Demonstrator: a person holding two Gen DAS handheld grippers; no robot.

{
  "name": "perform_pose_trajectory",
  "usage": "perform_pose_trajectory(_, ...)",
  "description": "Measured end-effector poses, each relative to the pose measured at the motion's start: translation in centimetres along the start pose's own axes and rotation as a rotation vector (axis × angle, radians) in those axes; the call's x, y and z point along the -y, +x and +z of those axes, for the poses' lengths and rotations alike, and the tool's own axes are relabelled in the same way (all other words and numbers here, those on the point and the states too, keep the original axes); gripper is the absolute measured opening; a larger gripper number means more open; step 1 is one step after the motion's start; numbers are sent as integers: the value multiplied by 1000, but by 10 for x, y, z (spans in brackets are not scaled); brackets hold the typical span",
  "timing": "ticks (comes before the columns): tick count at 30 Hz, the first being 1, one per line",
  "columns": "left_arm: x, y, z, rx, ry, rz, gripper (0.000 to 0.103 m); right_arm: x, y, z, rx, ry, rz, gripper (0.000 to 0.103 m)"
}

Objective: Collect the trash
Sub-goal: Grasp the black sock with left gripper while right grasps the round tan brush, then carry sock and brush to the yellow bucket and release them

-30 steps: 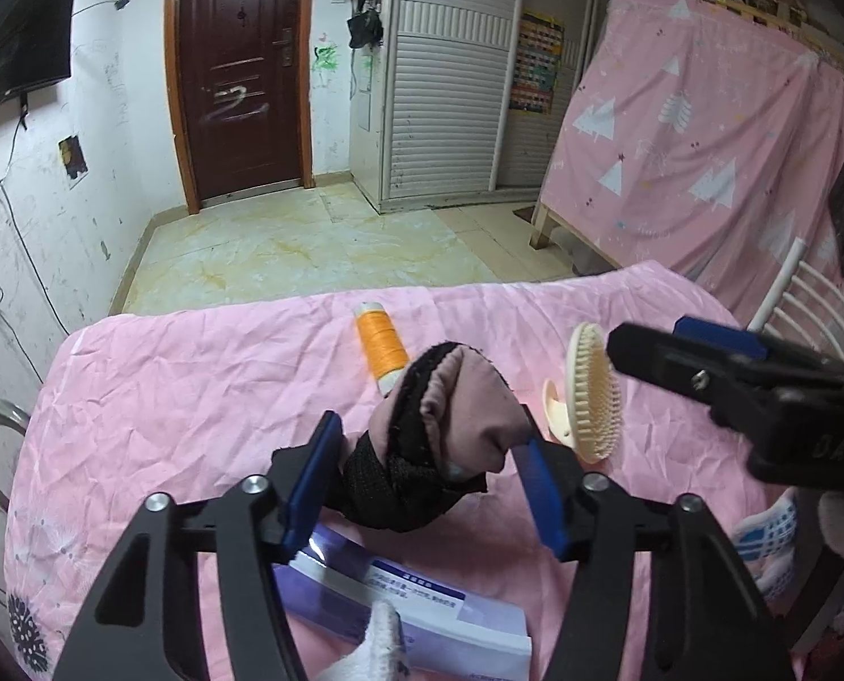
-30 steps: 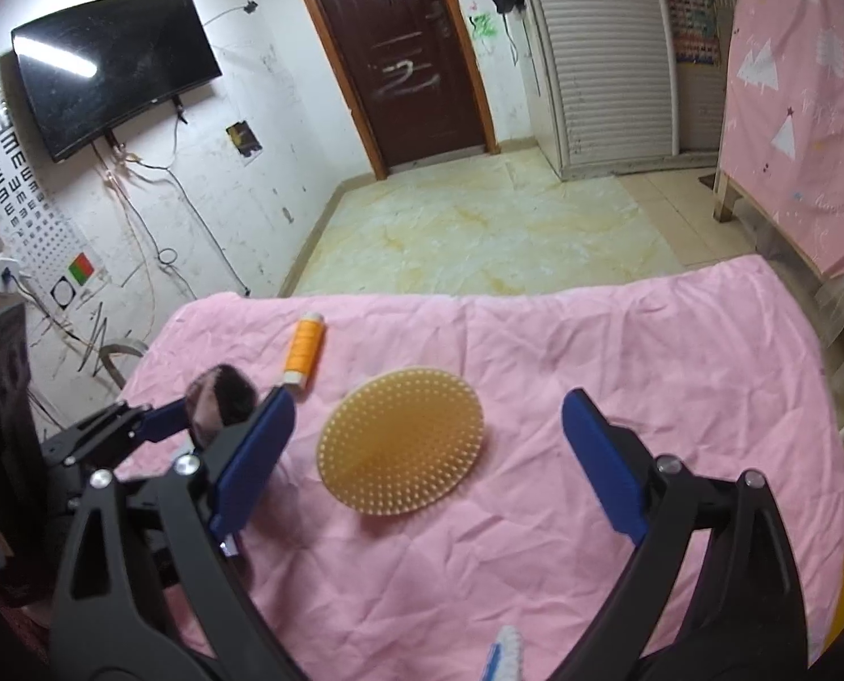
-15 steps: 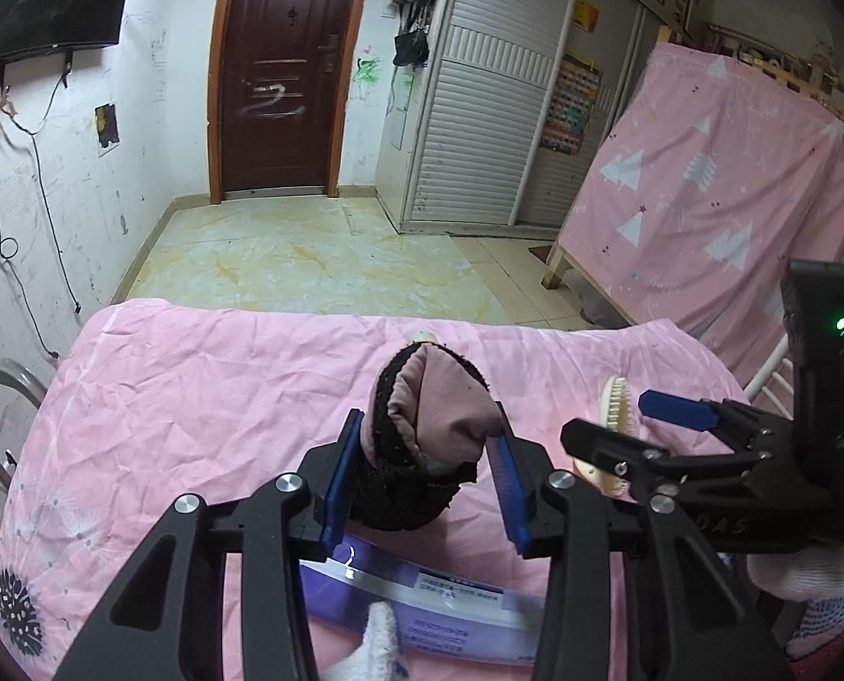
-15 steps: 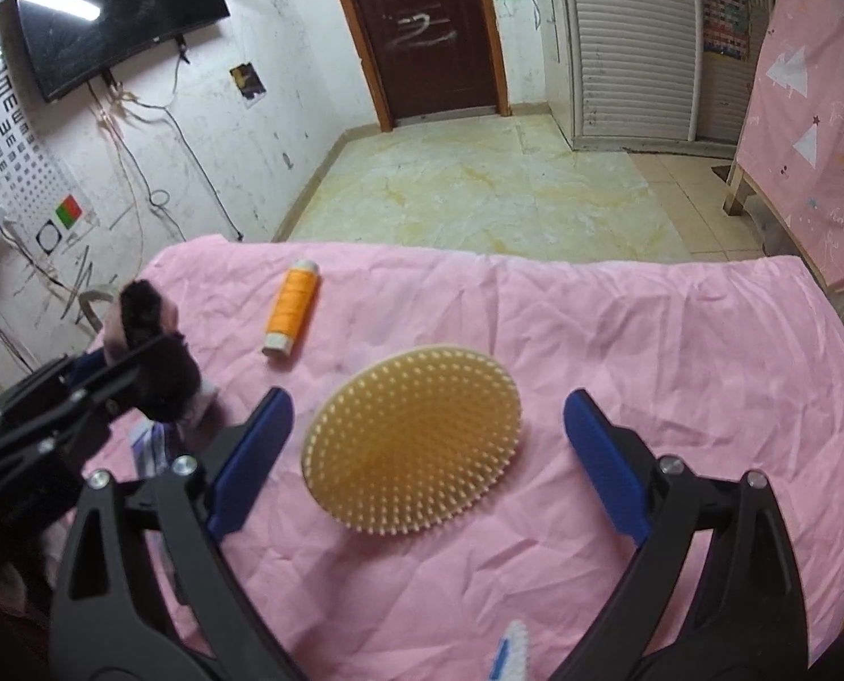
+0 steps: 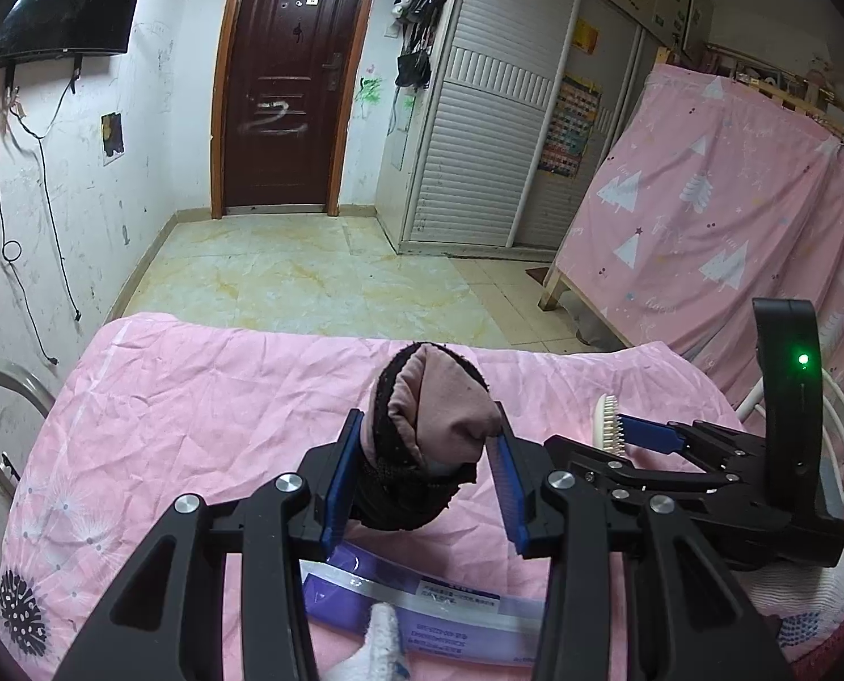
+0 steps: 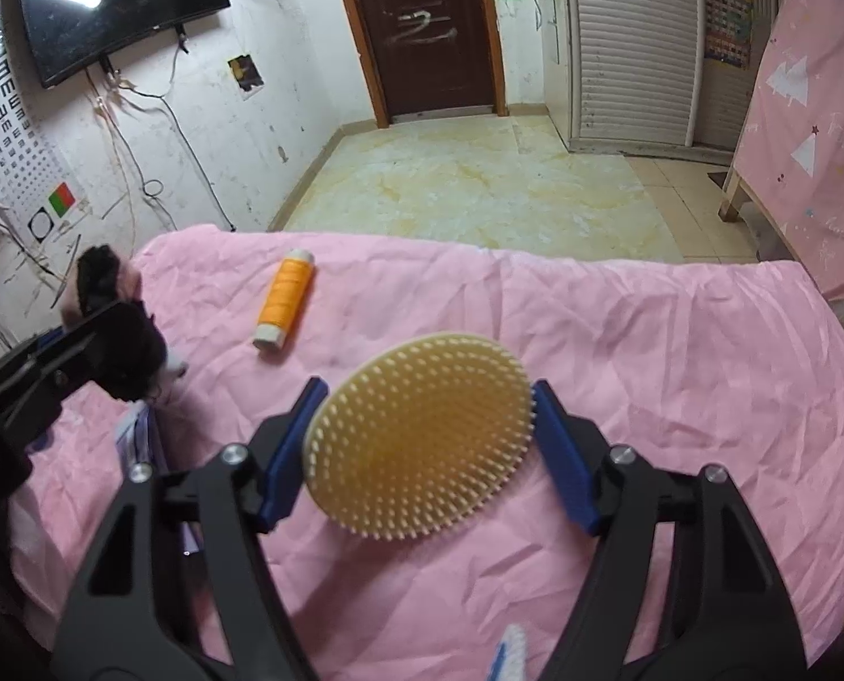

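One black-and-pink rolled fabric bundle (image 5: pixel 422 431). One round yellow rubber bristle brush (image 6: pixel 422 442). One orange thread spool with white ends (image 6: pixel 284 306). One flat purple-and-white printed packet (image 5: pixel 422 607). Two black grippers with blue pads: left gripper (image 5: pixel 425 488), right gripper (image 6: pixel 422 454).

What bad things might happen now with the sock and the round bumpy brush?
The right gripper is closing on the round brush by its thin rim, so the brush might tip or pop out. The rolled sock bulges above the left gripper and may slip free. The two grippers sit close and might bump.
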State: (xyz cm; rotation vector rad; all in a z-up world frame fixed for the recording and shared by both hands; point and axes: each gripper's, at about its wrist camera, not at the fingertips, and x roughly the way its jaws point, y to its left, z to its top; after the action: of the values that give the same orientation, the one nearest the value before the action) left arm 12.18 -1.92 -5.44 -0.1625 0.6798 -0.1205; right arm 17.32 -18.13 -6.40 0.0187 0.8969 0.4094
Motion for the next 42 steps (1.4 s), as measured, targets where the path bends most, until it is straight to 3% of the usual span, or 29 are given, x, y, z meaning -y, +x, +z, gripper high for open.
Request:
perform_pose_trajectory(7, 3, -8, 2, 10, 7, 5, 33, 5, -26, -2, 57, 20, 9, 70)
perform_pose_trajectory(20, 43, -37, 0, 36, 73, 0, 33, 41, -93, -15, 188, 112, 17, 70)
perform_pose_trajectory(42, 180, -56, -16, 46, 264, -68, 33, 141, -176, -61, 338, 284, -22, 70)
